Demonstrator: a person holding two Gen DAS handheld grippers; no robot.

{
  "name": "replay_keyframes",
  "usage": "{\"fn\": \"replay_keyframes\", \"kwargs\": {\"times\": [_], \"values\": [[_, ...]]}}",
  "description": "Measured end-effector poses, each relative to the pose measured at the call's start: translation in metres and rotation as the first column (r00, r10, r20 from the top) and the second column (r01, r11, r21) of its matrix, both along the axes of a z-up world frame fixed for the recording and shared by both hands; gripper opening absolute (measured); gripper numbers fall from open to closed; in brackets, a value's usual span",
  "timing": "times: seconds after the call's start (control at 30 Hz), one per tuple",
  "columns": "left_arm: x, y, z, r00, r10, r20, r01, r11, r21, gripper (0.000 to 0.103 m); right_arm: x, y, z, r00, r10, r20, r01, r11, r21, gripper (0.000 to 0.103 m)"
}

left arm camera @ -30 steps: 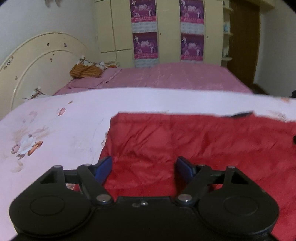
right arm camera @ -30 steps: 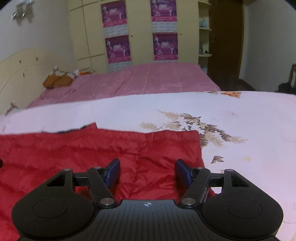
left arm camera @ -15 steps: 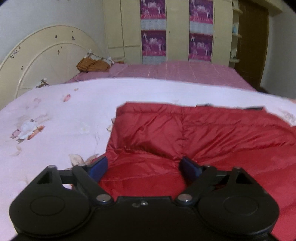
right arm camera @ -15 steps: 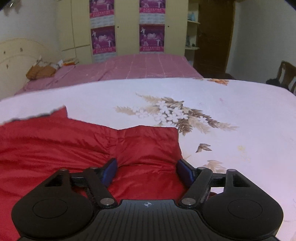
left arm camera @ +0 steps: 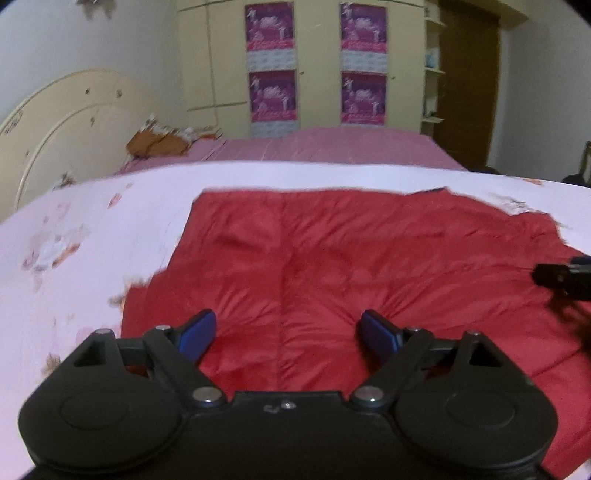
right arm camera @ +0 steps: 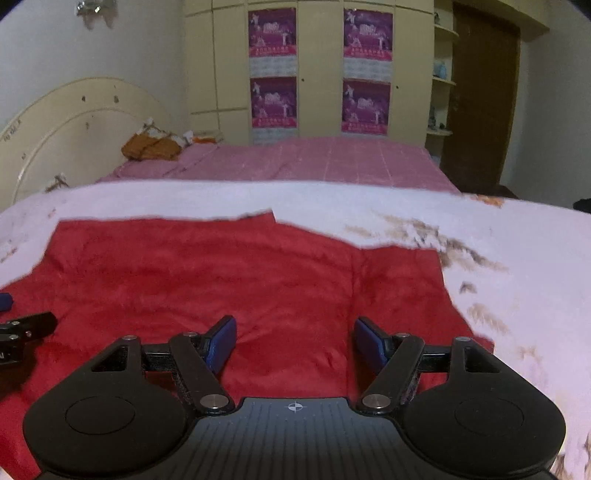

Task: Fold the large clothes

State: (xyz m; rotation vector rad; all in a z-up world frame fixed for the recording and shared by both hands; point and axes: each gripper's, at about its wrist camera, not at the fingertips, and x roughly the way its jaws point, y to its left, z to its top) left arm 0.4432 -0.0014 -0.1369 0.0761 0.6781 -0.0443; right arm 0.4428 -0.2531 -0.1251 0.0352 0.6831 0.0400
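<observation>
Hovering over a red padded garment (left arm camera: 332,266) spread on a floral sheet (left arm camera: 74,229), left gripper (left arm camera: 286,334) opening, nothing pinched, right wrist view, right gripper (right arm camera: 294,341) parted, empty, above the same garment (right arm camera: 221,280), 4 posters (right arm camera: 273,33) behind

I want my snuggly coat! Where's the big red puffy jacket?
The red puffy jacket lies spread on the white flowery sheet, filling the middle of both wrist views, in front of the pink bed.
</observation>
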Motion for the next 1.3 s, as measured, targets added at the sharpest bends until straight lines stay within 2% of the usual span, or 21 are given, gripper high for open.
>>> {"fn": "replay_keyframes", "kwargs": {"times": [0.1, 0.53, 0.73, 1.03, 1.3], "values": [[0.003, 0.002, -0.007, 1.000, 0.009, -0.007, -0.009, 1.000, 0.006, 0.086, 0.003, -0.003, -0.016, 1.000, -0.012, -0.001, 0.012, 0.998, -0.059, 0.071], [0.009, 0.005, -0.013, 0.999, 0.012, -0.045, -0.012, 1.000, 0.001, 0.087, 0.005, -0.007, -0.036, 1.000, -0.025, -0.002, 0.025, 0.996, -0.088, 0.071], [0.012, 0.005, -0.004, 0.996, 0.016, -0.083, -0.015, 1.000, 0.014, 0.087, 0.005, -0.007, -0.021, 0.999, -0.023, -0.039, 0.020, 0.995, -0.093, 0.071], [0.002, 0.005, 0.014, 0.997, 0.021, -0.080, -0.019, 1.000, 0.020, 0.087, -0.024, -0.004, 0.010, 1.000, 0.002, 0.020, -0.001, 0.999, -0.045, 0.071], [-0.025, 0.010, 0.026, 0.998, 0.007, -0.064, -0.007, 1.000, 0.007, 0.087, -0.050, 0.004, 0.017, 1.000, 0.021, 0.018, -0.020, 1.000, -0.023, 0.071]]}}
